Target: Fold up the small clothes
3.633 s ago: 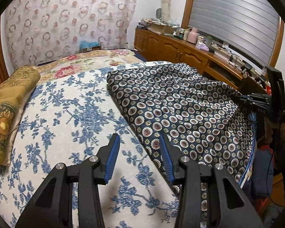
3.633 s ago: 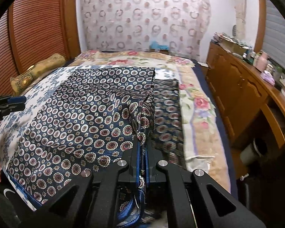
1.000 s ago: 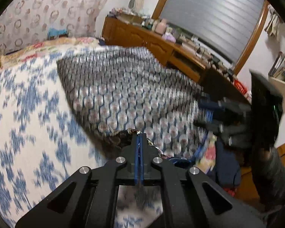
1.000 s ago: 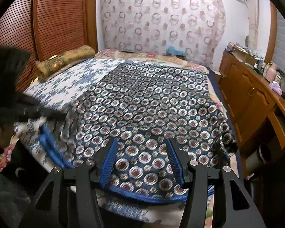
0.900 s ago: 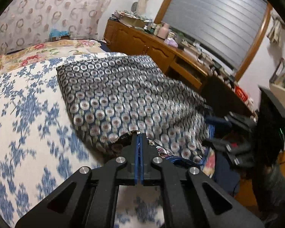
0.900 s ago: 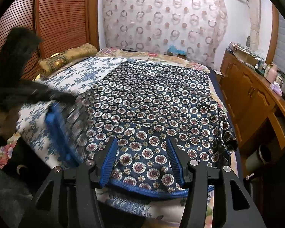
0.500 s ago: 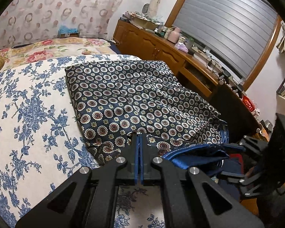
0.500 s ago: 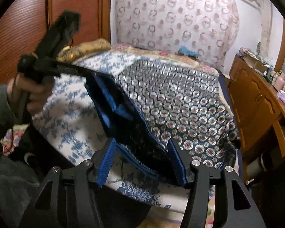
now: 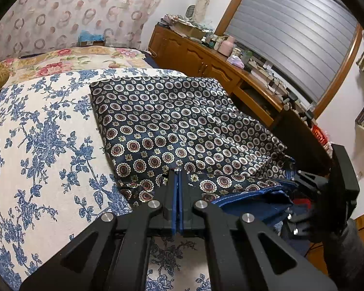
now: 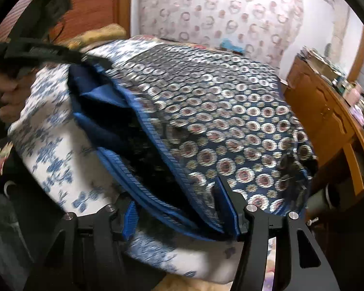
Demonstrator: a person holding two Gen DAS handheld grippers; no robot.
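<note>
One garment (image 9: 182, 126) on bed (image 9: 41, 145), near hem lifted | left gripper (image 9: 177, 172) clamped on hem | right gripper (image 10: 182, 208) spread wide, hem between, ungripped | risk: slippery hem sags, fold skews

The left wrist camera sits low over the bed's near edge, looking along the left gripper (image 9: 176, 177), whose pressed-together fingers fill the bottom centre of its frame. It faces across the patterned garment (image 9: 172, 123) toward the wooden cabinet (image 9: 206, 65) and shuttered window (image 9: 301, 31) at upper right. The right wrist camera is nearer still, almost against the garment's (image 10: 230, 121) lifted blue hem, blurred, with the right gripper (image 10: 179, 208) spread across the frame's bottom. It faces up the bed toward the ringed curtain (image 10: 218, 7). Both views share the garment, curtain (image 9: 72, 12) and cabinet (image 10: 327, 111). Each catches the other tool: the right gripper (image 9: 310, 181) at lower right, the left gripper (image 10: 36, 48) at upper left.
</note>
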